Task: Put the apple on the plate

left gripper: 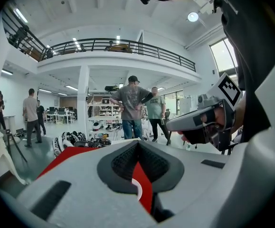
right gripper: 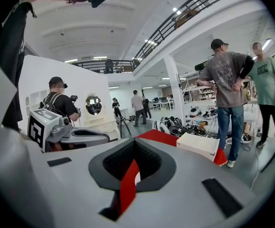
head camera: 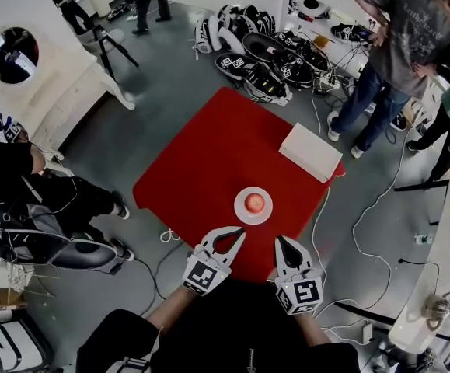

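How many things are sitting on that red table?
3: a white plate toward the near edge, an apple on it, and a white box at the far right corner. Nothing looks hidden.

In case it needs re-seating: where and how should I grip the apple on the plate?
Grip the apple across its widest middle, coming down from above. It is round and sits centred on the shallow plate, so a level approach would likely catch the rim. The left gripper and right gripper are both shut; open one first.
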`<move>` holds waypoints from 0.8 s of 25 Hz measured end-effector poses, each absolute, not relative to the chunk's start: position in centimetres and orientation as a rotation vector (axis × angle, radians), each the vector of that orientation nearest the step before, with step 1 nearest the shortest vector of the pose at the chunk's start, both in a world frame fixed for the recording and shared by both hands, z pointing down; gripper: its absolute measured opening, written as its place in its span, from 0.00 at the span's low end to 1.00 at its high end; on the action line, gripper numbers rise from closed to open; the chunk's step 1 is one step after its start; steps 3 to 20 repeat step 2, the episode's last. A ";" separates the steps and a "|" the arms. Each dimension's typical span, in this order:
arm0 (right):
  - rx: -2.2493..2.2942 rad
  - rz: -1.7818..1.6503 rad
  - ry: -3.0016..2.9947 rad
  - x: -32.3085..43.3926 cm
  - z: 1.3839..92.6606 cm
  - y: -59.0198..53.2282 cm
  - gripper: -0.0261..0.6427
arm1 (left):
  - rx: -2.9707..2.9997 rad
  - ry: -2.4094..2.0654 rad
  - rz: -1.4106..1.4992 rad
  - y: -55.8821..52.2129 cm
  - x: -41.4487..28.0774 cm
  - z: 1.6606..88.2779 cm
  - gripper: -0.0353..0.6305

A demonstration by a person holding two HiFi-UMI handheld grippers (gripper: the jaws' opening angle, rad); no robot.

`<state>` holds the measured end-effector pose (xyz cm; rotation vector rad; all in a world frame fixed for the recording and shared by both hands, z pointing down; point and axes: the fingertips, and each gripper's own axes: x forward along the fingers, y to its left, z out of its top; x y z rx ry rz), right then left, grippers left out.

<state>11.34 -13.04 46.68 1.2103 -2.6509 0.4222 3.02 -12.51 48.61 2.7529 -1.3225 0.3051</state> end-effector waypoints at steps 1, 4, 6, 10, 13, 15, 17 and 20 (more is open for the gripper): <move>1.214 0.423 -2.648 11.5 46.7 -13.1 0.05 | 2.752 -1.317 0.302 -12.6 3.2 48.7 0.06; 1.217 0.423 -2.646 11.6 46.8 -13.2 0.05 | 2.751 -1.311 0.300 -12.7 3.3 48.7 0.06; 1.217 0.423 -2.646 11.6 46.8 -13.2 0.05 | 2.751 -1.311 0.300 -12.7 3.3 48.7 0.06; 1.217 0.423 -2.646 11.6 46.8 -13.2 0.05 | 2.751 -1.311 0.300 -12.7 3.3 48.7 0.06; 1.217 0.423 -2.646 11.6 46.8 -13.2 0.05 | 2.751 -1.311 0.300 -12.7 3.3 48.7 0.06; 1.217 0.423 -2.646 11.6 46.8 -13.2 0.05 | 2.751 -1.311 0.300 -12.7 3.3 48.7 0.06; 1.217 0.423 -2.646 11.6 46.8 -13.2 0.05 | 2.751 -1.311 0.300 -12.7 3.3 48.7 0.06; 1.217 0.423 -2.646 11.6 46.8 -13.2 0.05 | 2.751 -1.311 0.300 -12.7 3.3 48.7 0.06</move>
